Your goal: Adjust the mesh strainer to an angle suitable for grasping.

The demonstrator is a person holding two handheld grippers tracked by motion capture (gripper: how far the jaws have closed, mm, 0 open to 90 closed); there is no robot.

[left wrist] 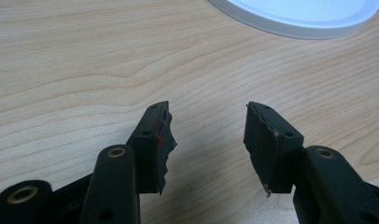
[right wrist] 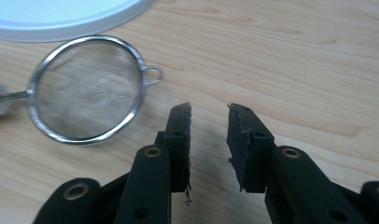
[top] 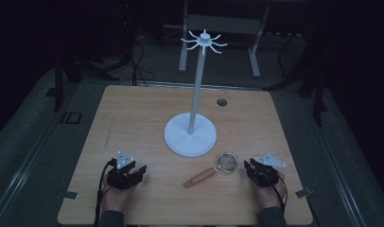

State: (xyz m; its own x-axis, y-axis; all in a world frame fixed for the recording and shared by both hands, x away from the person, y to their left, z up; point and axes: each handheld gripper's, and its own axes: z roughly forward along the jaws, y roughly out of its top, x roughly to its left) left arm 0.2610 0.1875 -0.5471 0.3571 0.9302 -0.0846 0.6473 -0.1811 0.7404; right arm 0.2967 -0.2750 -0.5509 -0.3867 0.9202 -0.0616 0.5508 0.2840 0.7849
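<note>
Nearest the person, two hands rest at the front edge of the wooden counter (top: 133, 118), each holding a pair of tongs. The left tongs (top: 132, 173) sit at the front left, their jaws parted wide over bare wood with nothing between them, as the left gripper view (left wrist: 208, 140) shows plainly. The right tongs (top: 252, 169) sit at the front right; in the right gripper view (right wrist: 209, 140) their jaws stand apart with a narrower gap, holding nothing, and bare counter shows between the pads.

Just beside the right tongs, toward the middle of the counter, lies a small strainer (top: 226, 162). Its round mesh bowl (right wrist: 87, 88) lies flat on the wood, near the right tongs' jaw tips but not touching them, with a small wire loop on its rim turned toward them. Its wooden handle (top: 199, 178) runs away from the right tongs, slanting toward the front centre, between the two hands yet well apart from the left tongs.

Farther back, just behind the strainer, stands a white hanging stand (top: 196, 94) with a round base, an upright pole and hooked arms at its top.
</note>
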